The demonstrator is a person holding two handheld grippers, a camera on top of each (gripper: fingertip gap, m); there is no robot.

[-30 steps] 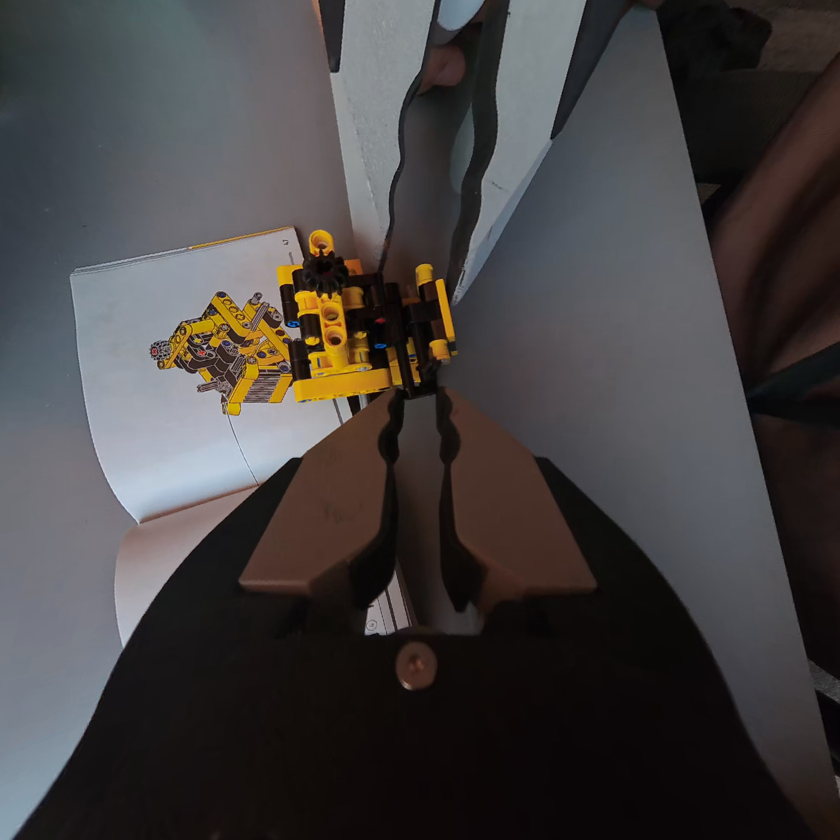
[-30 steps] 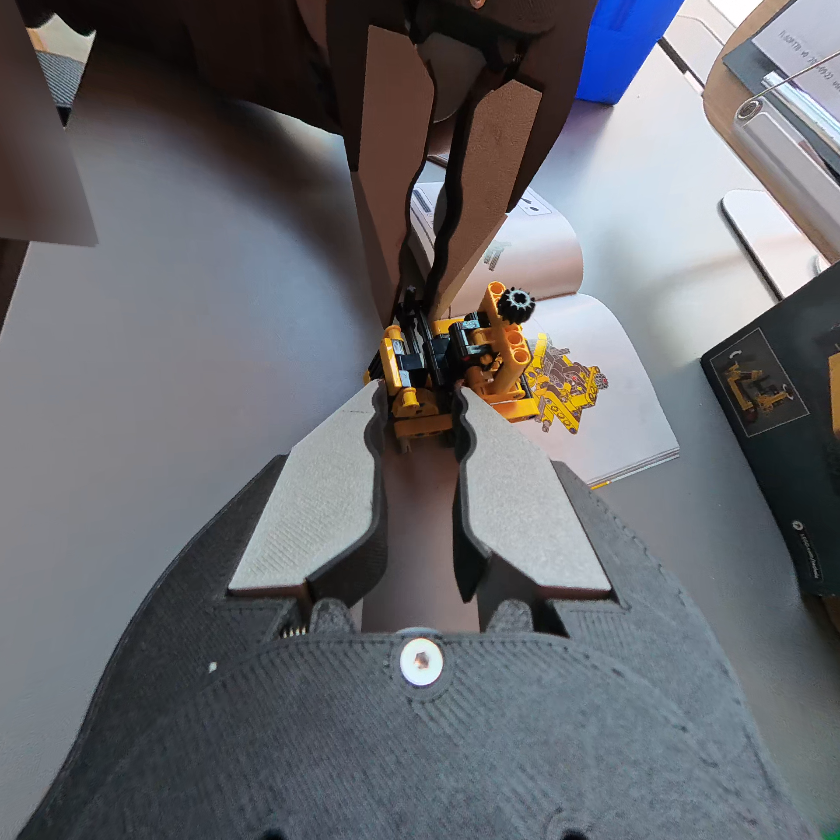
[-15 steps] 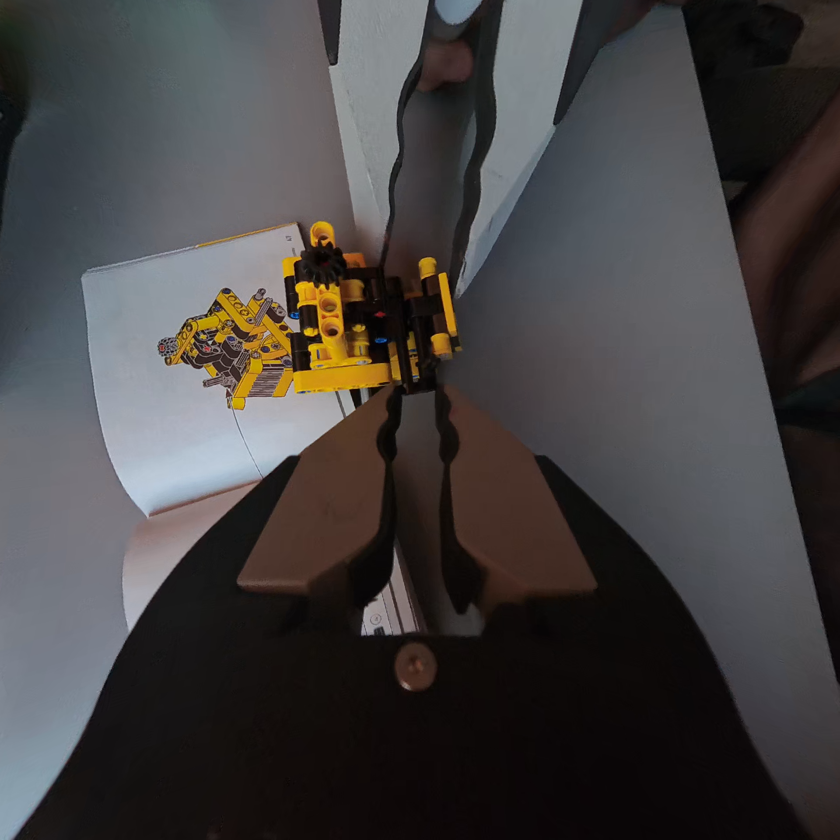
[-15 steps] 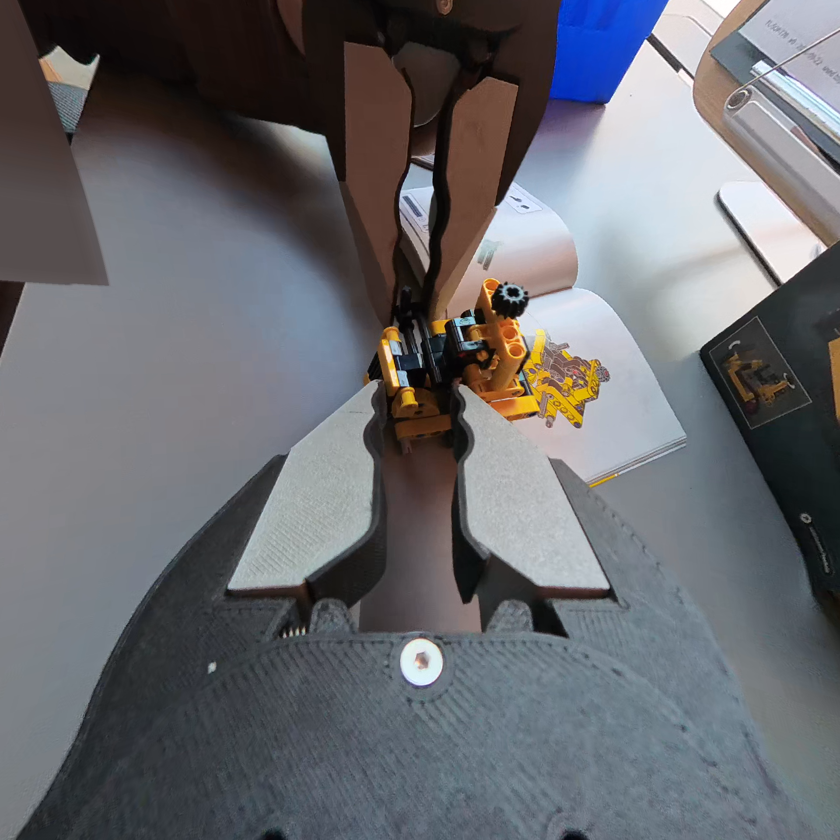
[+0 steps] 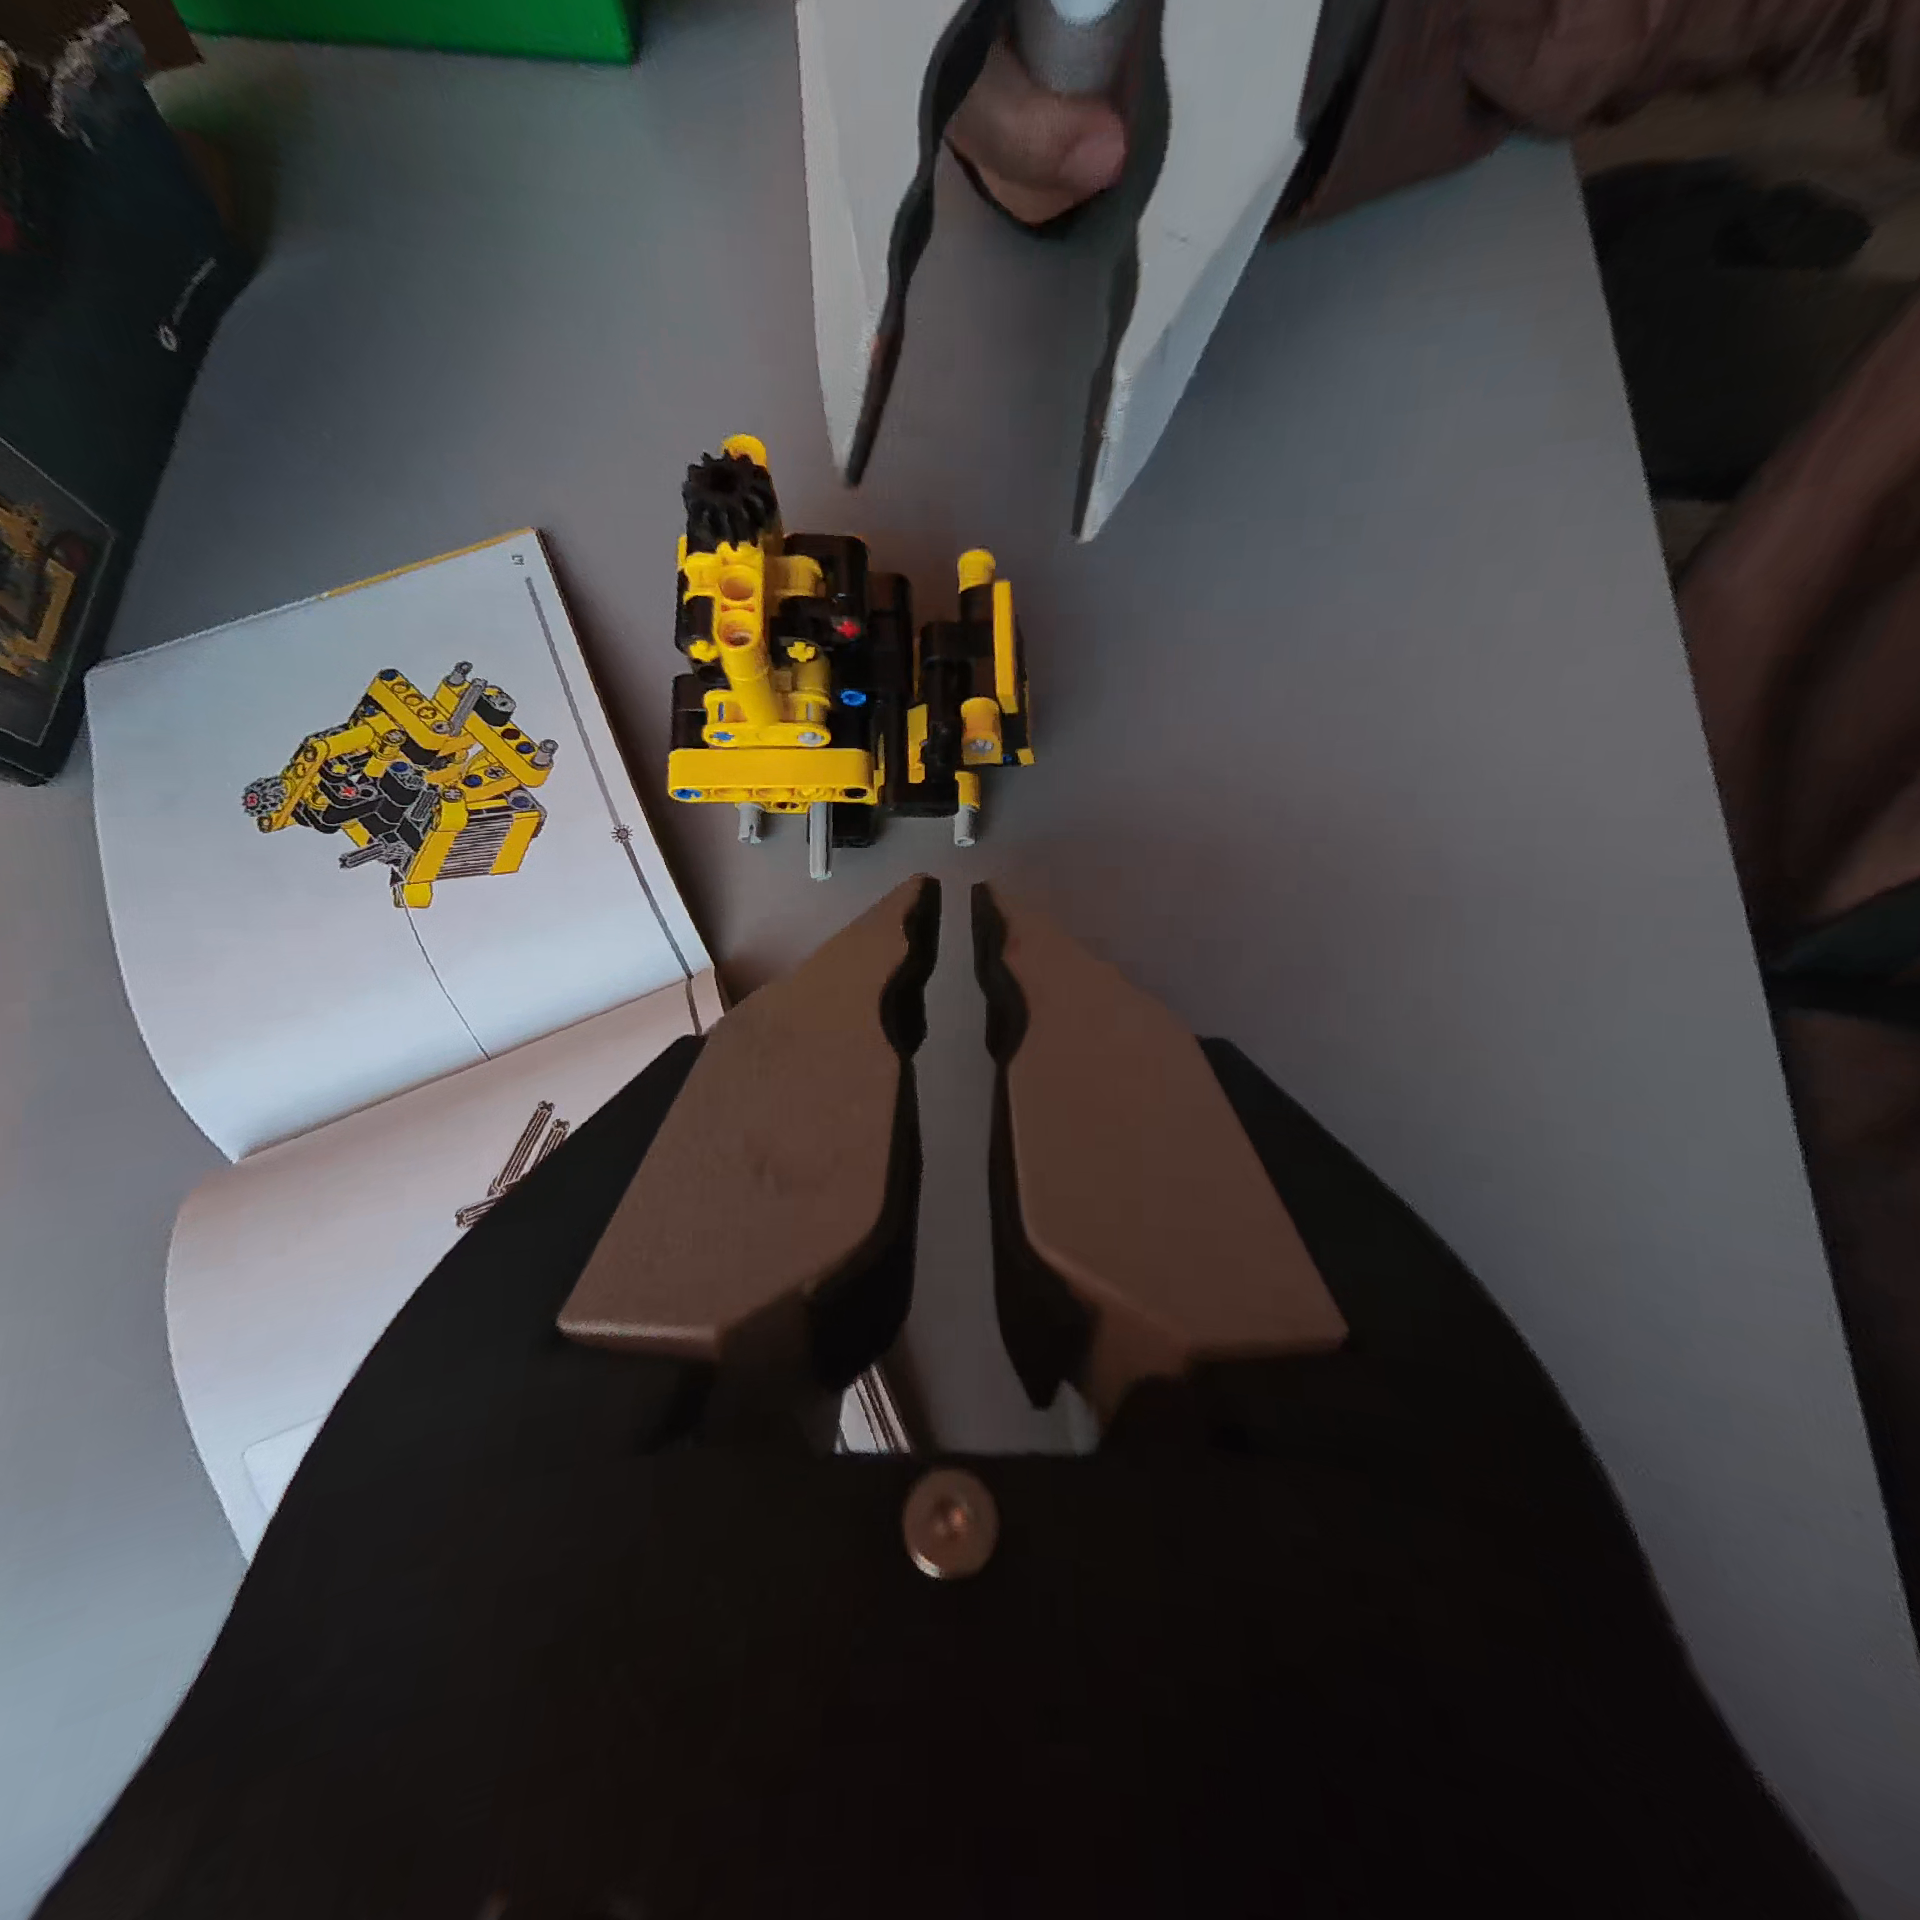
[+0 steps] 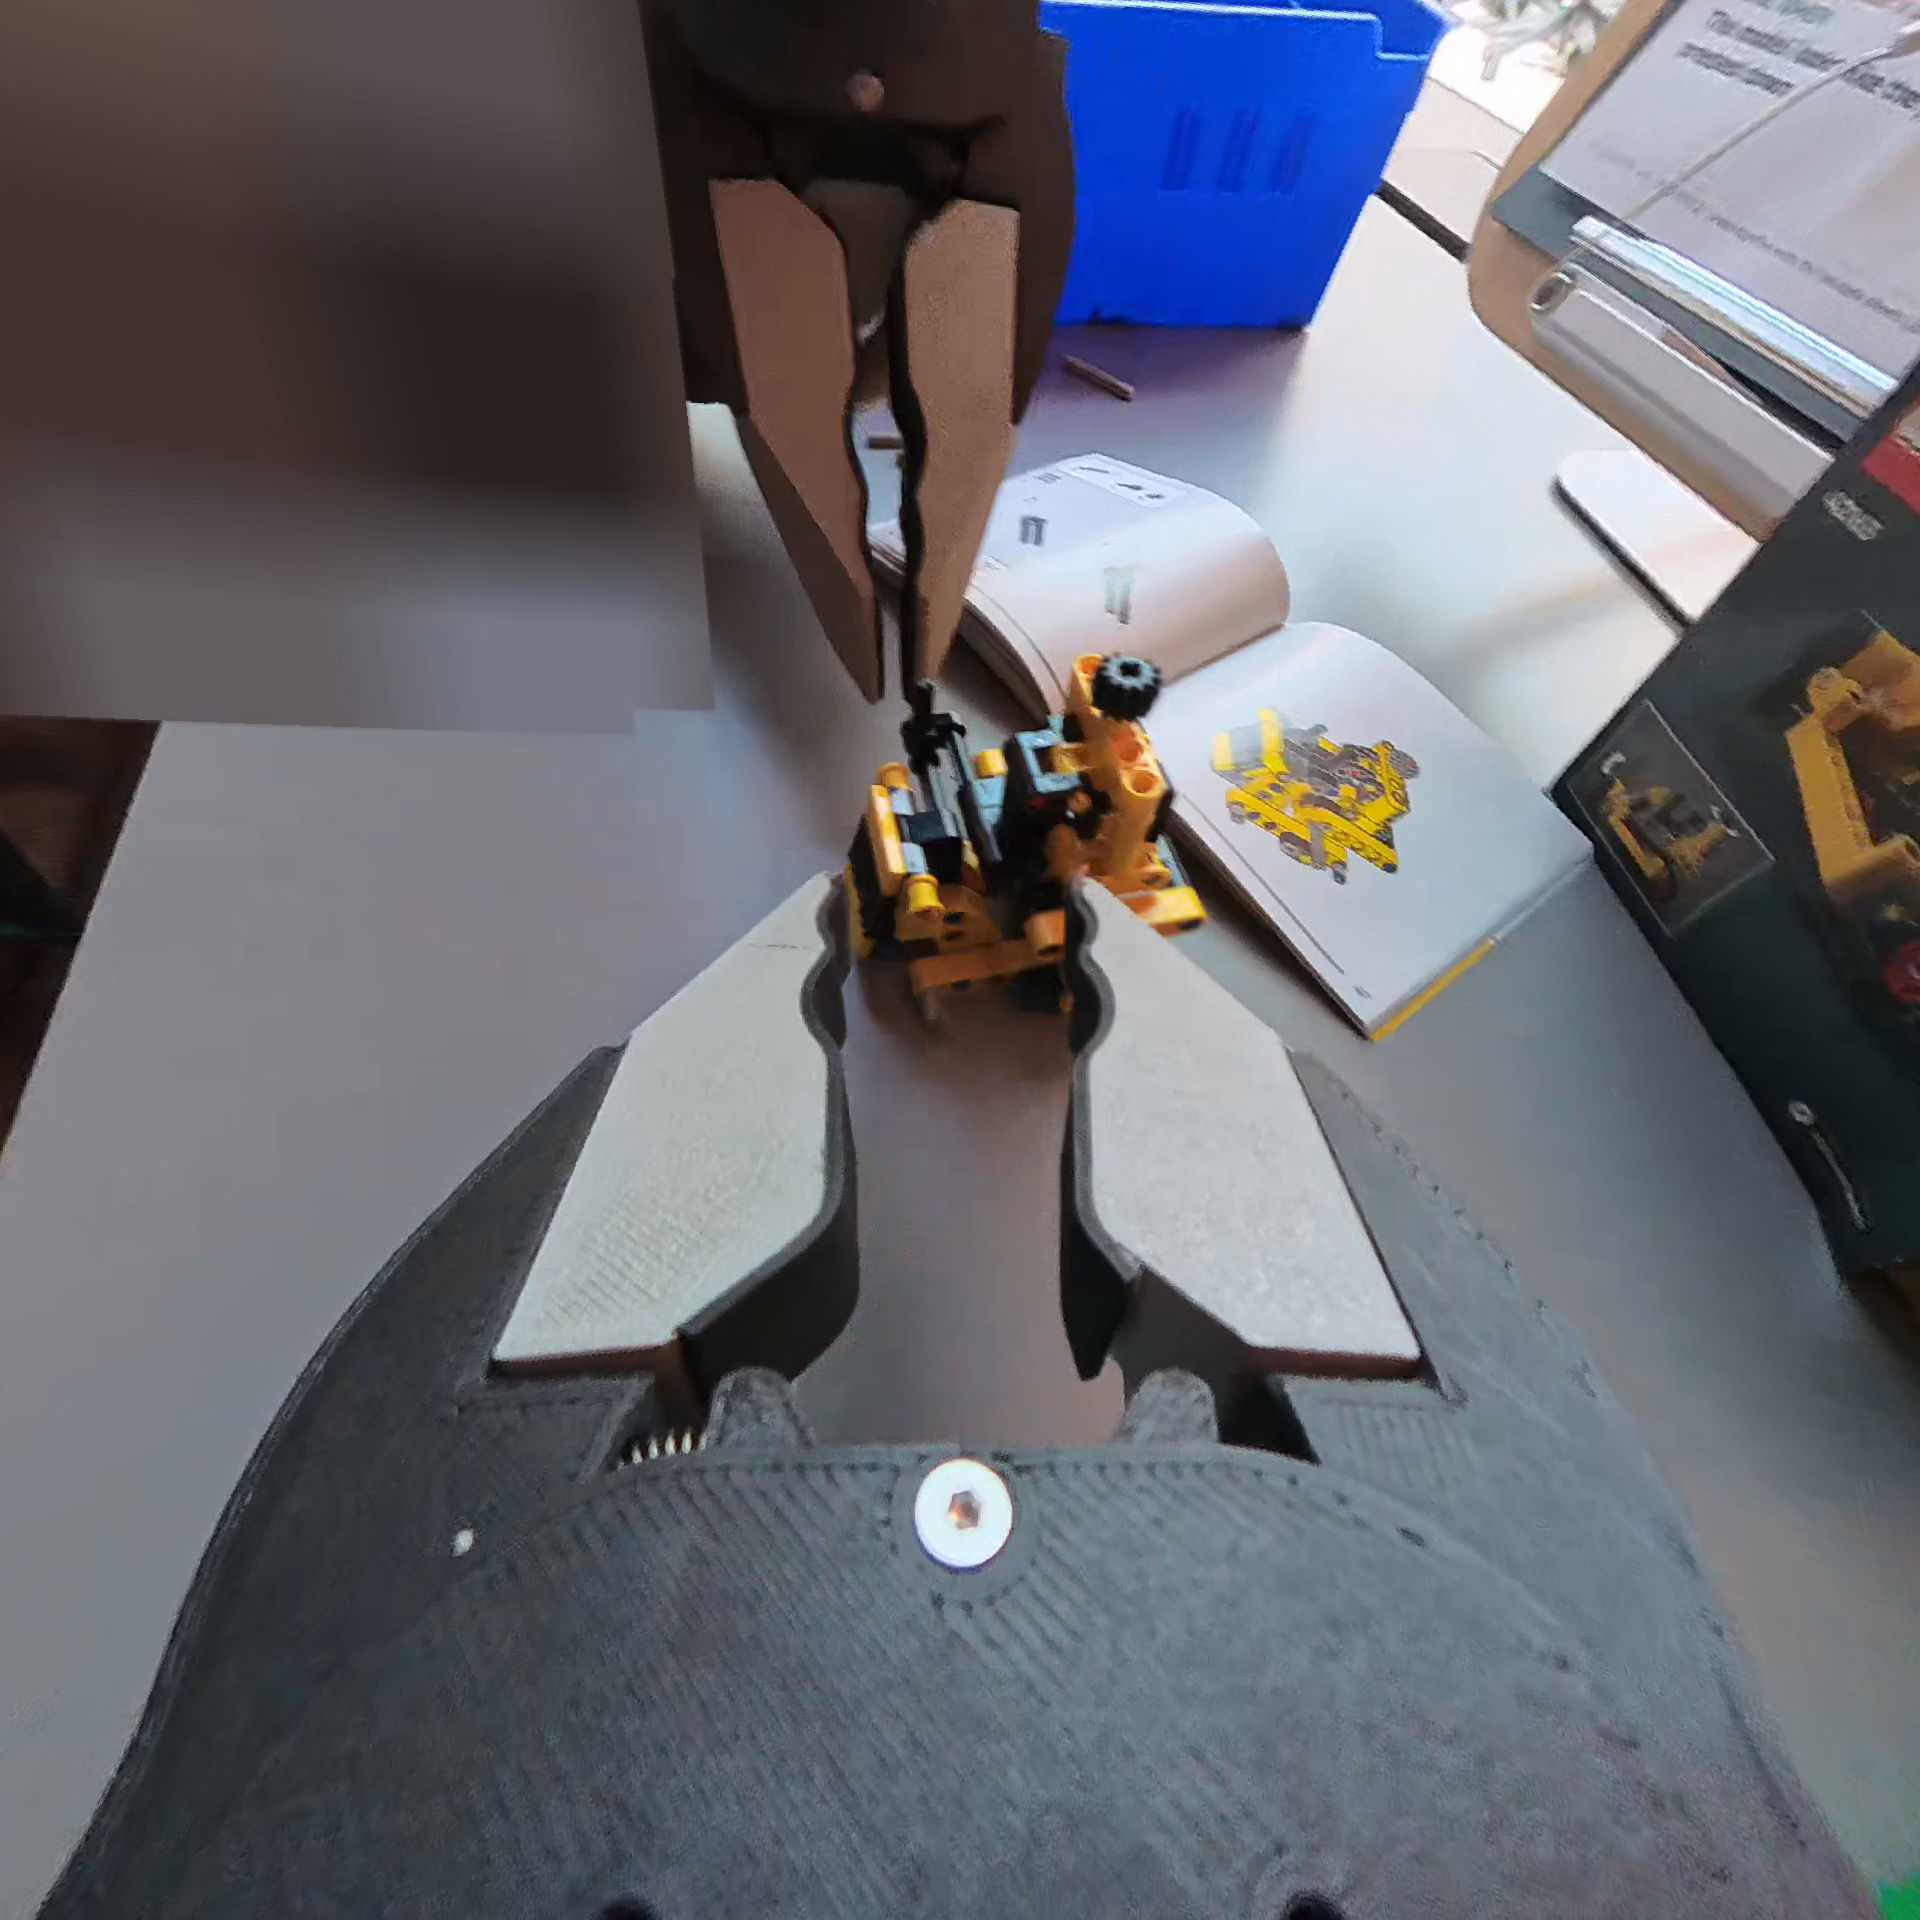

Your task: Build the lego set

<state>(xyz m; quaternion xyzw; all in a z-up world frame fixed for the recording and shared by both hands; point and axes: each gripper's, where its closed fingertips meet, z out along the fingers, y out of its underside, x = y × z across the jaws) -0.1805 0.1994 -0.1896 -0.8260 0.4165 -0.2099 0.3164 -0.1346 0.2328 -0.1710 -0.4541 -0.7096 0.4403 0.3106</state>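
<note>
The yellow and black lego model point(image 5: 790, 675) stands on the grey table point(image 5: 1299, 831), with a black gear on top; it also shows in the right wrist view point(image 6: 997, 842). My left gripper point(image 5: 956, 899) is shut and empty, its tips just short of the model's grey axle ends. In the right wrist view the left gripper point(image 6: 904, 665) hangs just above a black part of the model. My right gripper point(image 6: 956, 899) is open, its tips on either side of the model's near end without clamping it. In the left wrist view the right gripper point(image 5: 966, 504) is just beyond the model.
The open instruction booklet point(image 5: 343, 831) lies beside the model. The black set box point(image 6: 1787, 883) stands past the booklet. A blue bin point(image 6: 1216, 166) and a clipboard point(image 6: 1714, 208) are at the back. The table edge point(image 5: 1704, 831) runs close to the model. Tip to tip, the grippers are about 7 cm apart. From either gripper's tips it is about 25 cm to the clipboard point(image 6: 1714, 208).
Both grippers let go of the model, which now stands on the table. The left gripper pulled back and closed. The right gripper opened wider.
</note>
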